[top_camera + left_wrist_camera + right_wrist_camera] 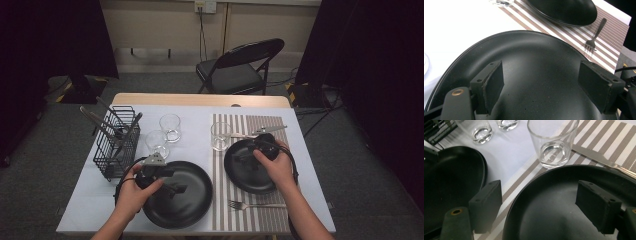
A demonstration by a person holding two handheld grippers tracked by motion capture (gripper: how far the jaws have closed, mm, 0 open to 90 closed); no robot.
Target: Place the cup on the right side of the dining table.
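The large black plate (177, 195) lies flat on the white tabletop (195, 120), just left of the striped placemat (250, 130), and the left gripper (176, 188) hangs over its middle. In the left gripper view its fingers (491, 86) stand wide apart with nothing between them, only the plate's dark surface beneath, so it seems poised rather than gripping.

The smaller black plate (250, 170) sits on the placemat as the centre of a place setting: fork (255, 204) in front of it, knife (260, 131) behind, drinking glass (220, 136) at its far left corner. The right gripper (245, 159) hovers above it, its fingers (486, 205) likewise spread and empty.

Two spare glasses (164, 135) and a black wire cutlery basket (117, 142) wait to the left, probably stock for a second setting.
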